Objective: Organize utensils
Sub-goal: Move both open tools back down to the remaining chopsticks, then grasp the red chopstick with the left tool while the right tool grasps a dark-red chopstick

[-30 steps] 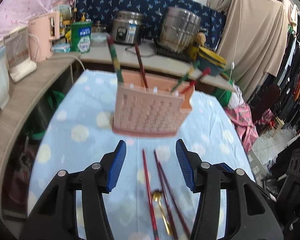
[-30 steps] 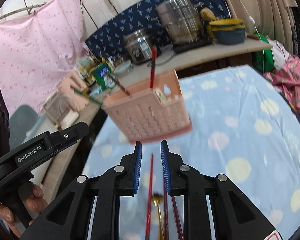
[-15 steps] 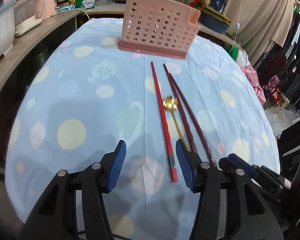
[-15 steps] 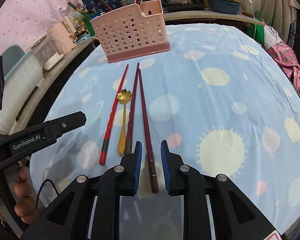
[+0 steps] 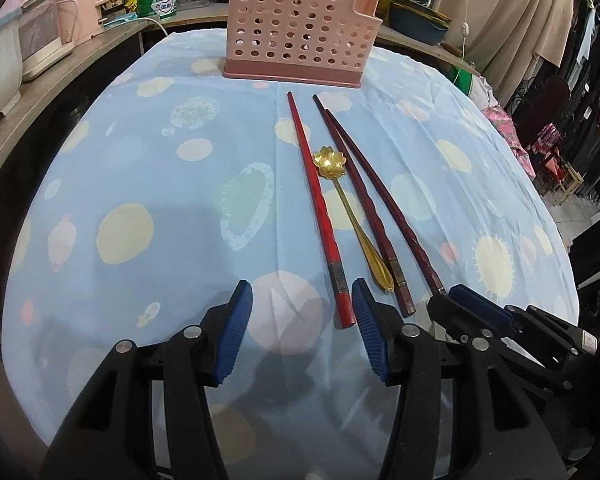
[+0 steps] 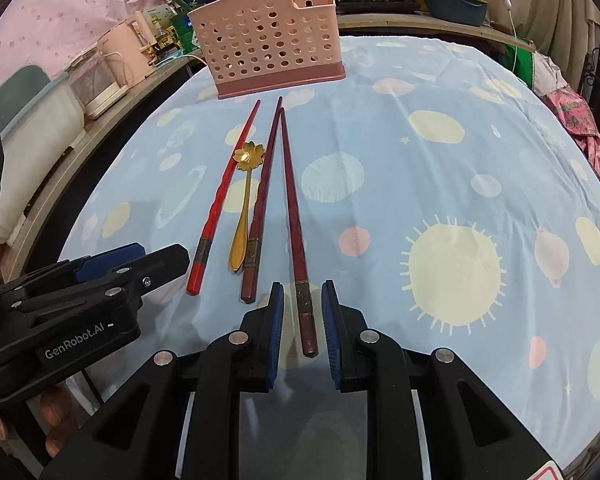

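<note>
- The left gripper (image 5: 302, 328) hangs low over the near edge of the blue spotted tablecloth (image 5: 140, 184), its blue pads spread wide with nothing pinched; the butt of the bright red chopstick (image 5: 320, 216) lies just inside its right pad.
- The right gripper (image 6: 302, 326) has its pads drawn fairly close but apart, one on each side of the butt end of the rightmost dark chopstick (image 6: 294, 216); a sliver of cloth shows on both sides, so the pads seem not to press on it.
- Four utensils lie side by side on the cloth, running from near to far: the red chopstick on the left, then a gold spoon (image 5: 350, 208) with a flower-shaped bowl, then the second dark chopstick (image 5: 360, 204), then the rightmost dark one.
- The pink perforated utensil holder (image 5: 300, 36) stands upright at the far side of the table, just beyond the chopstick tips.
- Something red pokes up behind the holder's rim; whether it stands inside, I cannot tell.
</note>
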`<state>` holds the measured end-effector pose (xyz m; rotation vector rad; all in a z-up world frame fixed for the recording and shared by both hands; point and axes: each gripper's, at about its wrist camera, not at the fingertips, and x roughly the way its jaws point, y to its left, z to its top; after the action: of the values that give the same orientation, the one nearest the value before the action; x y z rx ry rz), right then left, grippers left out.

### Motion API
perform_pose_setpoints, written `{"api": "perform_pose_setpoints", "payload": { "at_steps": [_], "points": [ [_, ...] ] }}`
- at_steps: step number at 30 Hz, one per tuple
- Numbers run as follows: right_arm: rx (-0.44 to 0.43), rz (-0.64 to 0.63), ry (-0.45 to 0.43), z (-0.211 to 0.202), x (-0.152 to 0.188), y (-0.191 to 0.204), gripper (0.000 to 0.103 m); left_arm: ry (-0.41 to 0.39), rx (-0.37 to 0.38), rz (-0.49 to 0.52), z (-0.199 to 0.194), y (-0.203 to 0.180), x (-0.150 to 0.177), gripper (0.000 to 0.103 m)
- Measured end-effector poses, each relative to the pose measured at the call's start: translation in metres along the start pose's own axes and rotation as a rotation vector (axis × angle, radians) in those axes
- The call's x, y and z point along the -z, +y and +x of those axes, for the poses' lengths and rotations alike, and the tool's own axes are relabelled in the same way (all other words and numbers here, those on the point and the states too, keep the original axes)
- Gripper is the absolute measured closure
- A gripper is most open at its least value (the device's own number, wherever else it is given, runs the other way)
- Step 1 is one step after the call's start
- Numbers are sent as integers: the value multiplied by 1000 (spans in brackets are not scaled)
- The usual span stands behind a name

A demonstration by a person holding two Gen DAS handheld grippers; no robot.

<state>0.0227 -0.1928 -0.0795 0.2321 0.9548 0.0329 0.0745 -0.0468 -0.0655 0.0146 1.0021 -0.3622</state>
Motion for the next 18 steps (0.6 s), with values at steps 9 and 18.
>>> {"api": "perform_pose_setpoints", "payload": {
  "at_steps": [9, 18],
  "points": [
    [4, -4, -4, 2, 1, 0, 87, 10, -16, 18, 9, -4, 1, 54],
    [10, -7, -5, 3, 1, -2, 93, 7, -14, 35, 12, -6, 0, 73]
  ]
}}
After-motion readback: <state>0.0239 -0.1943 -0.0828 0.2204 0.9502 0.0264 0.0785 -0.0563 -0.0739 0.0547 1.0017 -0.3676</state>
